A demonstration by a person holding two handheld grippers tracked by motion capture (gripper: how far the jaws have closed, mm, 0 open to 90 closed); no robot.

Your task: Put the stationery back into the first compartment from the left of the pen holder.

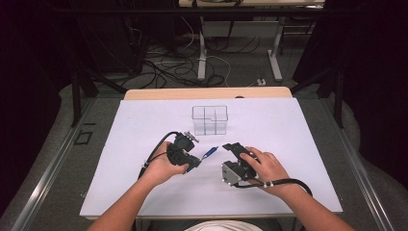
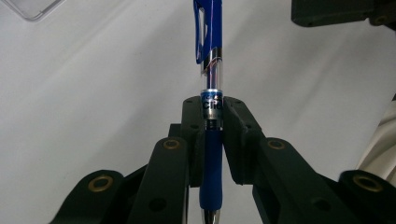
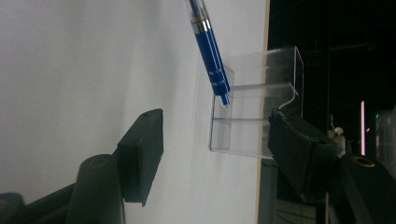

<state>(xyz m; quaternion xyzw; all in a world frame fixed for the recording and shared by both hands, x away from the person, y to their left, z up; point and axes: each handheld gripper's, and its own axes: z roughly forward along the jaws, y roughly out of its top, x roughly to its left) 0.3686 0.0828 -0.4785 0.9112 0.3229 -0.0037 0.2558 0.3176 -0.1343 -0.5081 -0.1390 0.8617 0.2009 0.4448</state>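
Note:
A blue click pen (image 2: 212, 70) with a clear upper barrel is clamped by its rubber grip in my left gripper (image 2: 213, 116), clip end pointing away from me. In the high view the left gripper (image 1: 195, 160) holds the pen (image 1: 210, 152) just above the white table, angled toward the right gripper (image 1: 234, 148). The right gripper (image 3: 217, 130) stands open with nothing between its pads; the pen's clip end (image 3: 212, 60) hangs ahead of it. A clear divided box (image 1: 210, 120) stands behind both grippers, and in the right gripper view this box (image 3: 257, 112) appears beyond the jaws.
A white sheet (image 1: 144, 192) covers the table, whose wooden edge (image 1: 207, 93) shows at the back. Beyond it are table legs and loose cables on the floor (image 1: 192, 67). A cable (image 1: 288, 183) trails from the right gripper over the person's wrist.

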